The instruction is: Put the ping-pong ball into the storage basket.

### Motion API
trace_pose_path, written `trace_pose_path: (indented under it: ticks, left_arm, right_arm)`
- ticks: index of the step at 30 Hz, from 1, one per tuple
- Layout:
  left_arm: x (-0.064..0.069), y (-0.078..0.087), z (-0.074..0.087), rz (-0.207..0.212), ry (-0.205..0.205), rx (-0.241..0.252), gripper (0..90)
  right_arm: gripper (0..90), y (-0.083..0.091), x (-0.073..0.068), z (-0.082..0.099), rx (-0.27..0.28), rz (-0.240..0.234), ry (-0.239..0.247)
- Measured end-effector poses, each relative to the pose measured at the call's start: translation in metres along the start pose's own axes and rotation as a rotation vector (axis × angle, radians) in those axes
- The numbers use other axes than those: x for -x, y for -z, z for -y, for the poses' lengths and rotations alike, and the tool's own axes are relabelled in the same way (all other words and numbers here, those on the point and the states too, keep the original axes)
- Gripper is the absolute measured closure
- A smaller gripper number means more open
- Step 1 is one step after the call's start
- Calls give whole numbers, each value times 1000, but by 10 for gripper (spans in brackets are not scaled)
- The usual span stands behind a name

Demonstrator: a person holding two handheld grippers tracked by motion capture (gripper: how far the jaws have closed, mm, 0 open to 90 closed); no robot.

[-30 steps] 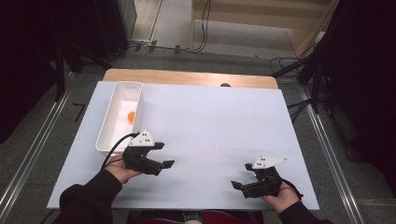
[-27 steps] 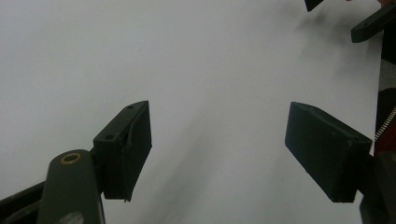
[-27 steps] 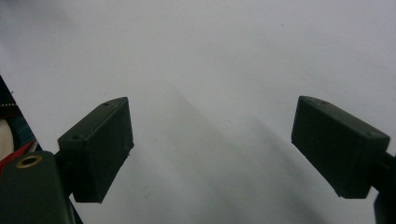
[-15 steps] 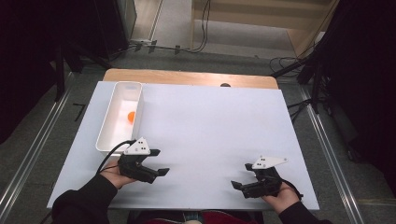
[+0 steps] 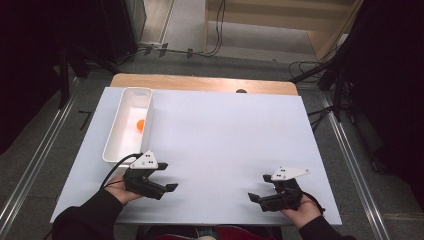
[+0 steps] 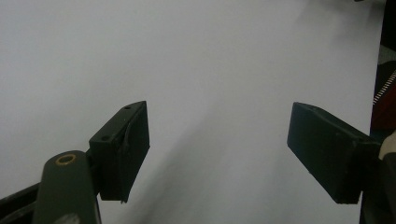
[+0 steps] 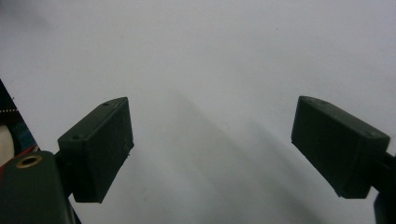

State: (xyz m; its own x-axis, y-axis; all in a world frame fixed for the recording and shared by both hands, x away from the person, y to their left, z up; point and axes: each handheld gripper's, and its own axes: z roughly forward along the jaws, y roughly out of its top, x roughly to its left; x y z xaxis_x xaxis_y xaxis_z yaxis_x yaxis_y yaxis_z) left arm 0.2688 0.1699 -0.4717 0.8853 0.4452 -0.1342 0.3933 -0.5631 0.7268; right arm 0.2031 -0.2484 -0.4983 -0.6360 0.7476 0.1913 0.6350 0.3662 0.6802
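At the near edge of the white table (image 5: 225, 135), a person held a two-jaw gripper in each hand. The left gripper (image 5: 170, 187) lay low over the surface just short of the near end of a long white tray (image 5: 119, 145), its jaws pointing toward the middle of the table. In the left gripper view its two black jaws stood well apart, with nothing but bare white tabletop between them; they had just been opening a little further.

The right gripper (image 5: 252, 198) sat well apart from the left, toward the near right corner of the table, its jaws pointing inward at the other hand. The right gripper view showed its jaws spread wide as well, again with only the table's white surface in the gap. Neither tool gripped anything.

A small orange object (image 5: 141, 124), possibly a ball though too small in the high view to tell for sure, rested inside the tray about midway along its length, close to the right-hand wall. The tray ran along the table's left side, from near the left gripper back toward the strip of bare wood (image 5: 200, 82) at the far edge. A black cable (image 5: 117, 162) looped from the left gripper past the tray's near end.
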Motion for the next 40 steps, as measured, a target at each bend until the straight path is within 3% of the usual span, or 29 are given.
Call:
trace_pose_path:
  ticks: [19,40]
  left_arm:
    - [-3,9,14,-11,22,-22,213]
    - [-3,9,21,-5,-3,-56,213]
  right_arm:
    - [115,0,1,0,1,-6,-3]
    - [115,-1,0,1,-13,-5,3]
